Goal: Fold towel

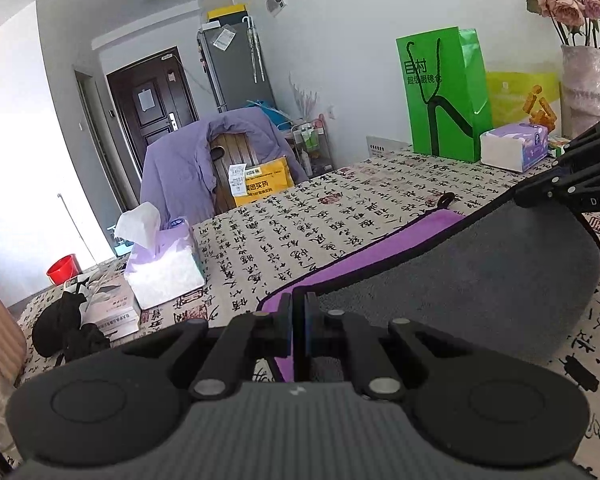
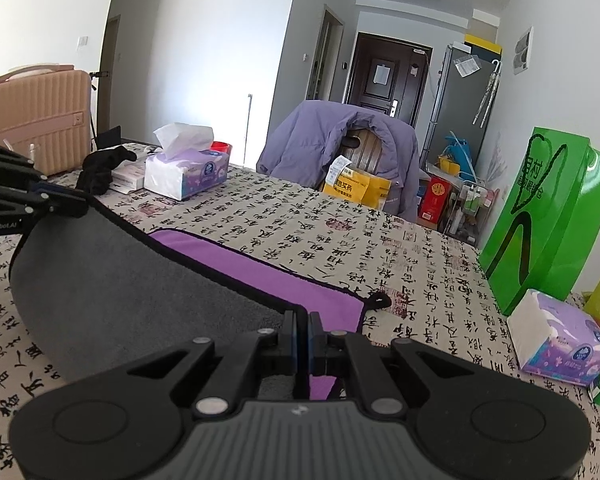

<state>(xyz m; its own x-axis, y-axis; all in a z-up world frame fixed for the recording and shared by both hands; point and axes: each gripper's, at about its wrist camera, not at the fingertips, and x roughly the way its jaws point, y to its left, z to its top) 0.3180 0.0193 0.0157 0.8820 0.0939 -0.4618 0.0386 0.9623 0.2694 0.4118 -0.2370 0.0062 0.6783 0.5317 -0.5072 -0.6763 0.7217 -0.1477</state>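
Observation:
The towel (image 1: 472, 276) is grey on one side and purple on the other, with black trim. It lies on the calligraphy-print tablecloth (image 1: 300, 216), its near edge lifted and curling over the purple part (image 2: 268, 276). My left gripper (image 1: 299, 300) is shut on one lifted corner. My right gripper (image 2: 302, 318) is shut on the other corner. Each gripper shows in the other's view, the right one (image 1: 540, 196) and the left one (image 2: 74, 204), pinching the trim. A black hanging loop (image 2: 380, 300) sticks out at a far corner.
A tissue pack (image 1: 164, 268) and black cloth (image 1: 66, 328) sit at the table's left end. A green paper bag (image 1: 444, 92), another tissue pack (image 1: 514, 146) and a vase of flowers (image 1: 586, 80) stand at the right. A chair with a purple jacket (image 2: 336, 152) is behind the table.

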